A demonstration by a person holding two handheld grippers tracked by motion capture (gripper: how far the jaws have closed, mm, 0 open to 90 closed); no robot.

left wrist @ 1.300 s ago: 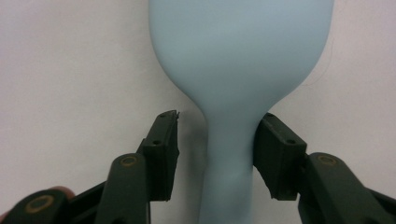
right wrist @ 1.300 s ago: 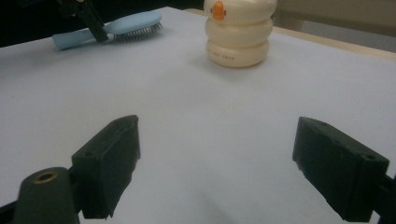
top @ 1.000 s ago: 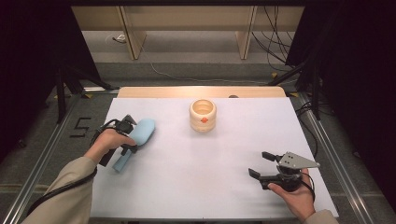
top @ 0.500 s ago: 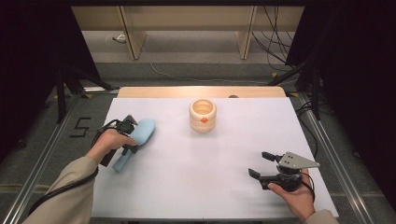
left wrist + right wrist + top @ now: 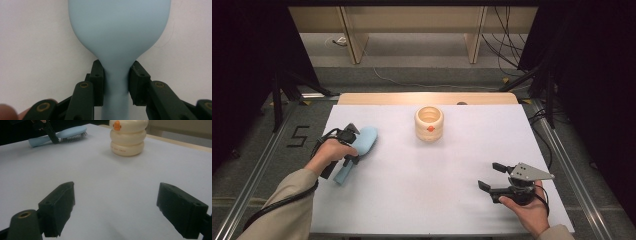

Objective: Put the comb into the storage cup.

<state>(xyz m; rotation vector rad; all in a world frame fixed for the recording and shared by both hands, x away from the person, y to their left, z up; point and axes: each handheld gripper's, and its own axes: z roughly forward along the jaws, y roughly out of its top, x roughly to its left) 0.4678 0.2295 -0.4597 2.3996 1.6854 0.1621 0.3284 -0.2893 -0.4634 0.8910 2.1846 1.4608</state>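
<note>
Two grippers work over a white table (image 5: 427, 190), and the cream ringed container (image 5: 429, 123) with its small orange mark, standing upright towards the far edge of that table, serves as the landmark. Well to the left of the container and a little nearer the person lies the light blue hairbrush (image 5: 357, 150), bristles down on the white surface, its broad head pointing towards the far side and its handle towards the person. The left gripper (image 5: 348, 146) sits over the brush where the head narrows into the handle; its jaws have just been closing, and in the left gripper view the two black pads (image 5: 98, 82) press against either side of the brush's neck (image 5: 117, 80), so the claw stands partly closed with the hairbrush clamped between its pads. The right gripper (image 5: 492, 177), held in the person's right hand (image 5: 527, 210), is well to the right of the container and much nearer the person, close to the table's near edge; its jaws are spread wide with bare tabletop between them, gripping nothing, and they point towards the container (image 5: 127, 137) and the distant brush (image 5: 60, 135)
</note>
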